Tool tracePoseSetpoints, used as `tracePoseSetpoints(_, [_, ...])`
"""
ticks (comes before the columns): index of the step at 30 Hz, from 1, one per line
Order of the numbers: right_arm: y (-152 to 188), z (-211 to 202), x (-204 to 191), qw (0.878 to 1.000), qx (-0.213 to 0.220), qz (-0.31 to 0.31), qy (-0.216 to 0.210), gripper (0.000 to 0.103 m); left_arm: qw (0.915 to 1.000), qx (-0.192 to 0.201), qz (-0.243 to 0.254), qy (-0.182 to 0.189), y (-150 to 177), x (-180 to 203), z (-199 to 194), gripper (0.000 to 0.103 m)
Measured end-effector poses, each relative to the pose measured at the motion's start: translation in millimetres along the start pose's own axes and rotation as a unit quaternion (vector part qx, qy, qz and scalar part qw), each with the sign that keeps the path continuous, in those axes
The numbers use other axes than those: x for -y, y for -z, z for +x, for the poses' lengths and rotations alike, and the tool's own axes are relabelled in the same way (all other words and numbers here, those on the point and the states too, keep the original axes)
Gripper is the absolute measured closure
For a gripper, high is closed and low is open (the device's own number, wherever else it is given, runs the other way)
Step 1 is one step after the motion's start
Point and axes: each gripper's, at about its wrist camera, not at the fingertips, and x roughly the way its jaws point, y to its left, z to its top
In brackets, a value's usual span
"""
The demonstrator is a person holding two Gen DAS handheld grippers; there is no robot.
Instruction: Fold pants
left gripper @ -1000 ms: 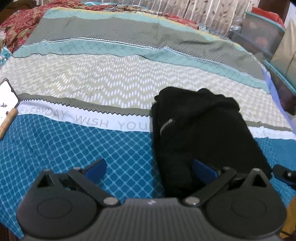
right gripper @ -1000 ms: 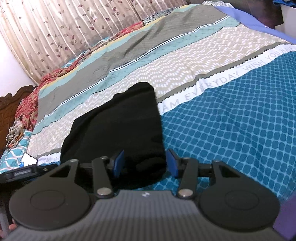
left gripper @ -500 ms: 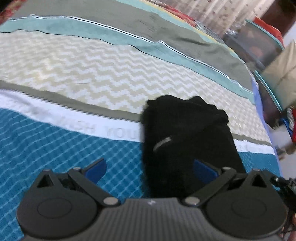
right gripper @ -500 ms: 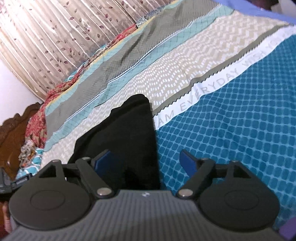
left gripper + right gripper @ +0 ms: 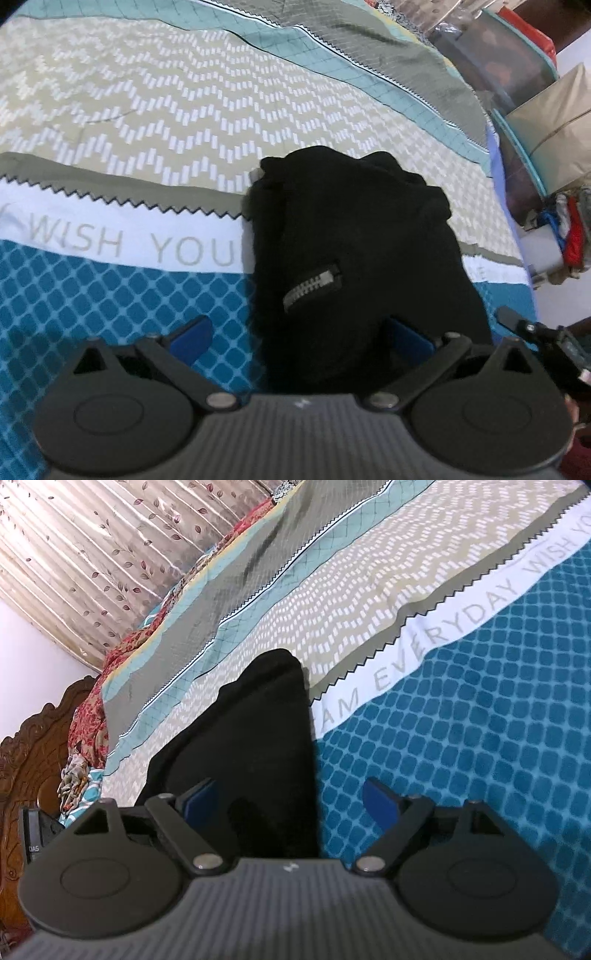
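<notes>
The black pants (image 5: 354, 258) lie folded into a compact bundle on the patterned bedspread (image 5: 147, 122), a silver zipper (image 5: 312, 282) on top. My left gripper (image 5: 299, 338) is open, its blue pads spread on either side of the bundle's near end, holding nothing. In the right wrist view the pants (image 5: 258, 738) run away from me as a long dark shape. My right gripper (image 5: 290, 803) is open over their near end, the left pad above the cloth, the right pad above the blue bedspread (image 5: 461, 738).
Storage boxes and bags (image 5: 535, 110) stand beside the bed at the right. The other gripper (image 5: 546, 339) shows at the right edge. A carved wooden headboard (image 5: 26, 760) and a curtain (image 5: 92, 542) lie beyond the bed.
My right gripper opened from nearly closed around the pants' end to wide open. Both grippers moved closer over the bundle; the left view swung right, losing the phone at the left edge.
</notes>
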Motion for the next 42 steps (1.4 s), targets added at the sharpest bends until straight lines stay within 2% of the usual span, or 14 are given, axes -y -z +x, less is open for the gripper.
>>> tracePoseSetpoints(5, [-8.6, 19.9, -7.8, 1.000, -0.013, -0.014, -0.014, 0.015, 0.9997, 0.002, -0.007, 0.025, -4.7, 4.6, 10.6, 0.003])
tracePoseSetpoints(8, [-10.2, 35.1, -18.8, 0.999, -0.028, -0.037, -0.023, 0.016, 0.9995, 0.007, -0.006, 0.031, -4.0, 11.5, 14.0, 0.029])
tracePoseSetpoints(11, [-4.1, 48.8, -33.9, 0.997, -0.045, -0.055, -0.025, 0.034, 0.9995, 0.012, -0.013, 0.025, -5.2, 11.7, 11.3, 0.047])
tracePoseSetpoints(12, [-2.7, 49.8, -40.1, 0.996, -0.044, -0.068, -0.025, 0.052, 0.9995, 0.012, -0.015, 0.024, -6.5, 11.1, 8.9, 0.055])
tracePoseSetpoints(17, [-6.1, 33.9, -80.2, 0.990, 0.000, -0.140, -0.027, 0.074, 0.9992, 0.036, 0.016, 0.011, -21.2, 25.0, -14.7, 0.071])
tracePoseSetpoints(20, [-17.5, 28.7, -110.9, 0.981, 0.030, -0.182, -0.055, 0.086, 0.9955, 0.082, 0.047, -0.003, -39.7, 41.0, -34.1, 0.071])
tracePoseSetpoints(25, [-45.3, 52.8, -164.5, 0.958, 0.075, -0.267, -0.067, 0.087, 0.9832, 0.155, 0.092, -0.028, -91.2, 60.6, -55.6, 0.071])
tracePoseSetpoints(30, [-92.6, 88.9, -178.3, 0.952, 0.124, -0.269, -0.083, 0.087, 0.9712, 0.211, 0.100, -0.047, -145.2, 61.5, -60.1, 0.071])
tracePoseSetpoints(34, [-104.3, 119.3, -174.6, 0.943, 0.158, -0.283, -0.077, 0.087, 0.9643, 0.232, 0.107, -0.071, -172.5, 47.2, -39.4, 0.071])
tracePoseSetpoints(36, [-105.7, 153.4, -161.4, 0.951, 0.132, -0.276, -0.045, 0.080, 0.9652, 0.216, 0.100, -0.108, -185.6, 32.6, -5.3, 0.064])
tracePoseSetpoints(38, [-107.8, 197.5, -140.2, 0.967, 0.060, -0.246, 0.020, 0.065, 0.9690, 0.168, 0.082, -0.162, -194.4, 13.6, 31.0, 0.062])
tracePoseSetpoints(39, [-107.8, 212.3, -126.1, 0.974, 0.025, -0.217, 0.055, 0.064, 0.9687, 0.141, 0.071, -0.192, -195.6, 5.1, 48.7, 0.058])
tracePoseSetpoints(40, [-106.8, 214.4, -113.5, 0.981, 0.024, -0.184, 0.062, 0.064, 0.9680, 0.137, 0.066, -0.199, -193.4, 0.9, 55.5, 0.053])
tracePoseSetpoints(42, [-104.9, 198.8, -95.7, 0.989, 0.040, -0.138, 0.023, 0.052, 0.9652, 0.158, 0.059, -0.200, -181.3, -0.3, 52.4, 0.033])
